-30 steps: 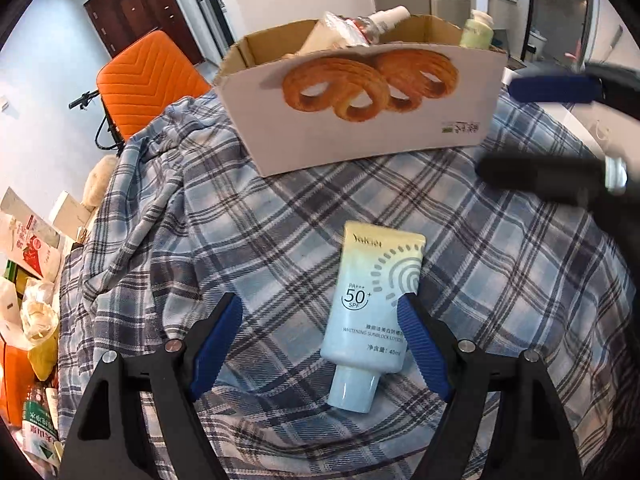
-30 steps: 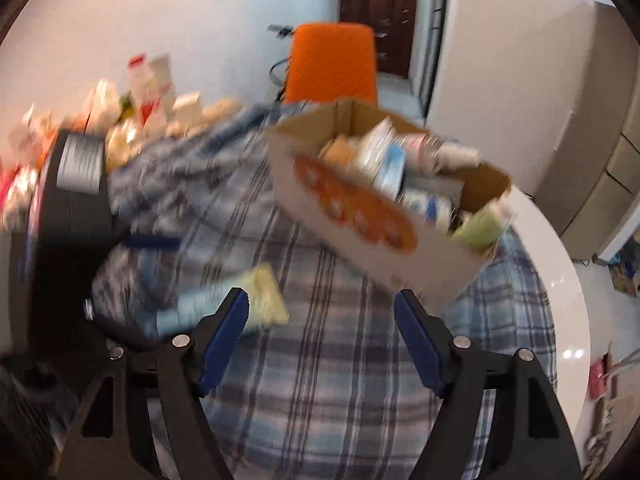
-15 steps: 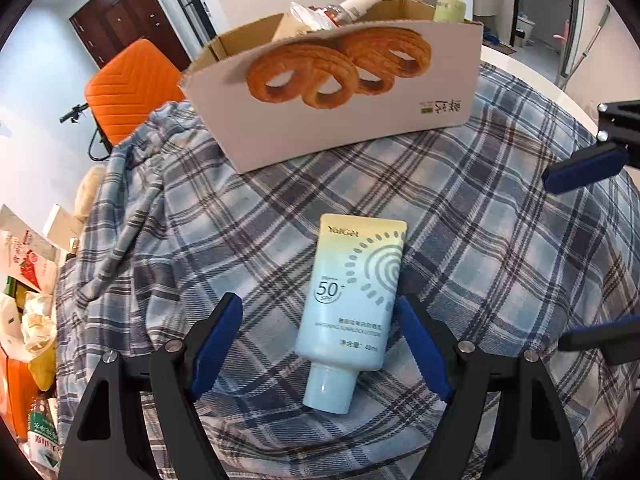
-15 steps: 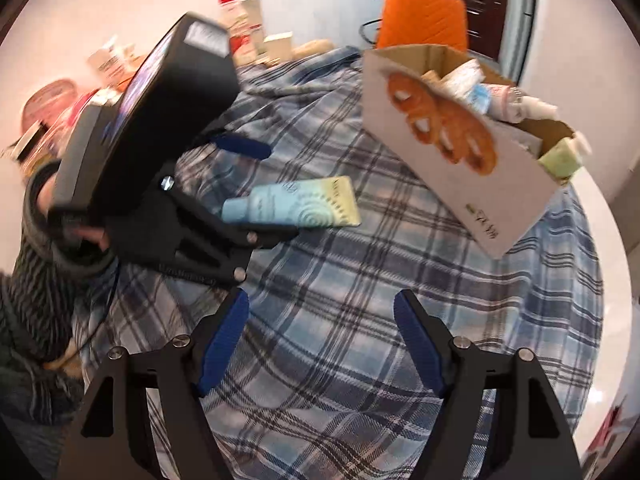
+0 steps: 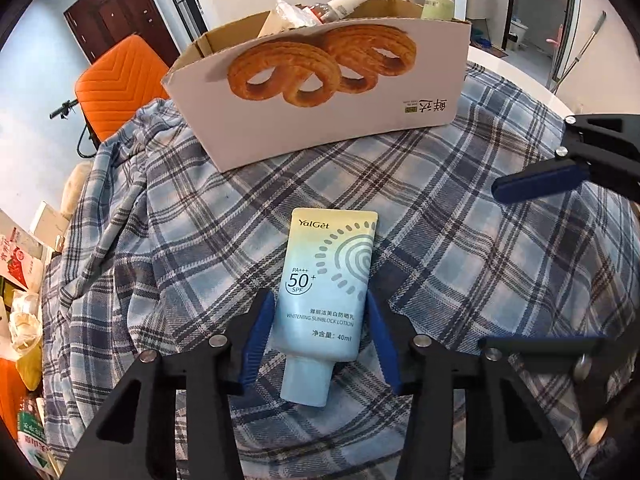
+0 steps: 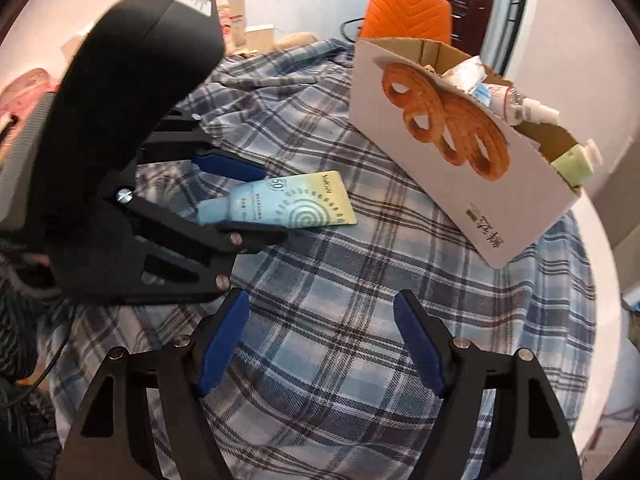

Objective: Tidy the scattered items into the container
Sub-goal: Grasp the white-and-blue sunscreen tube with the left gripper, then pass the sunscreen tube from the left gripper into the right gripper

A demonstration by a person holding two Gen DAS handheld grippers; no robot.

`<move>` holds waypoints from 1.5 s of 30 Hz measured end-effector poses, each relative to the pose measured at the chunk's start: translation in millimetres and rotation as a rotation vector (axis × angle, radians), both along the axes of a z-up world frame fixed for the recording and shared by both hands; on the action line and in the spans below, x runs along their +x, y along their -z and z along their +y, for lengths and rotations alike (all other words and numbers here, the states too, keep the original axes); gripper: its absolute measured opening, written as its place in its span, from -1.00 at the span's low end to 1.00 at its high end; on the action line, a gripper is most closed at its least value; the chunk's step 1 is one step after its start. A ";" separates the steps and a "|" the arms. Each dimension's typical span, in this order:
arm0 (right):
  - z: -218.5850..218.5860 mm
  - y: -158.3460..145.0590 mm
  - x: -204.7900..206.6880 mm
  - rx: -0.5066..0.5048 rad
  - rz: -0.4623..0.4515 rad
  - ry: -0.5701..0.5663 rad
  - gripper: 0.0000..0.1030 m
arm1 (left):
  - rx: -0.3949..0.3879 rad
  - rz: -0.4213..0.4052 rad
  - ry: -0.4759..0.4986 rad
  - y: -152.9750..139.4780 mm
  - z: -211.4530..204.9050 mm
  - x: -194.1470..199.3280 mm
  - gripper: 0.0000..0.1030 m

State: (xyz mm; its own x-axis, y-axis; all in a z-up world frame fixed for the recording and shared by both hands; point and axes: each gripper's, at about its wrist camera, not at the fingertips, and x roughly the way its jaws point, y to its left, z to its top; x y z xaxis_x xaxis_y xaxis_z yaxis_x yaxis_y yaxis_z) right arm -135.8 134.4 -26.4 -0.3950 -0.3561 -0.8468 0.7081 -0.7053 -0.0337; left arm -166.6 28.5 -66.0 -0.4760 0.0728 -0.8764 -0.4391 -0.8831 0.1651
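A pale blue and yellow sunscreen tube [image 5: 326, 298] lies on the plaid cloth, cap toward me. My left gripper [image 5: 320, 332] has closed around its lower body, blue pads touching both sides. The tube [image 6: 288, 205] and the left gripper [image 6: 240, 200] also show in the right wrist view. A cardboard box [image 5: 320, 92] printed with pastries stands behind, holding several bottles and tubes; it also shows in the right wrist view [image 6: 460, 152]. My right gripper [image 6: 320, 344] is open and empty above the cloth, and shows at the right of the left wrist view [image 5: 548, 264].
A blue plaid cloth [image 5: 460, 240] covers the round white table [image 6: 604, 352]. An orange chair [image 5: 116, 84] stands behind the box. Packets and cartons [image 5: 20, 264] are piled to the left beyond the table.
My left gripper has moved forward over the tube and its jaws have closed from wide open onto it. My right gripper has swung round to face the box and tube.
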 end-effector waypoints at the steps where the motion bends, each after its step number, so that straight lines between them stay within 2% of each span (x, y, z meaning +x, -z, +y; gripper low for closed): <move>1: -1.0 -0.6 0.9 0.003 0.013 0.018 0.43 | 0.006 -0.004 0.000 -0.1 -0.6 -0.6 -0.03; 9: -2.5 -2.4 3.5 -0.005 -0.001 0.014 0.43 | 0.119 -0.069 -0.029 0.6 -16.0 -9.2 -0.03; 11: -0.9 -3.6 3.9 -0.005 0.005 0.020 0.43 | 0.116 -0.069 -0.039 0.2 -17.7 -9.6 -0.04; 15: 4.2 -3.8 2.3 -0.013 0.004 0.041 0.43 | 0.095 -0.047 -0.061 -4.1 -16.7 -8.0 -0.06; 23: 9.6 -7.9 4.6 -0.040 0.019 0.076 0.43 | 0.135 0.033 -0.051 -34.2 -26.6 5.2 -0.12; 28: 1.2 -9.5 4.7 -0.028 0.062 0.068 0.26 | 0.150 0.051 -0.045 -44.6 -27.7 9.5 -0.20; 29: -1.5 -8.6 4.6 -0.016 0.070 0.067 0.13 | 0.146 0.054 -0.043 -46.4 -26.8 10.7 -0.25; 32: -1.4 -10.3 5.1 -0.037 0.066 0.057 -0.07 | 0.141 0.060 -0.029 -53.8 -24.3 13.8 -0.45; 34: 0.1 -11.1 4.5 -0.072 0.048 0.040 -0.08 | 0.145 0.060 -0.027 -57.9 -21.7 13.3 -0.49; 39: -2.4 -12.4 8.7 -0.081 0.079 -0.014 -0.09 | 0.154 0.051 0.000 -64.4 -13.2 15.2 -0.52; 43: -6.0 -12.2 9.3 -0.096 0.067 -0.045 -0.26 | 0.142 0.049 0.015 -65.3 -7.0 17.4 -0.53; 45: -9.1 -12.6 8.9 -0.120 0.058 -0.067 -0.26 | 0.158 0.041 0.024 -67.0 -5.3 17.5 -0.53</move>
State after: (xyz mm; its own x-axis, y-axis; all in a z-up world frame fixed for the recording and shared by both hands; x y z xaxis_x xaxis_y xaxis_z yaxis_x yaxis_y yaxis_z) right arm -126.9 125.2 -13.8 -0.4146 -0.4808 -0.7726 0.7527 -0.6583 0.0057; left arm -149.1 23.2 1.0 -0.5076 0.2198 -0.8331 -0.4560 -0.8889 0.0434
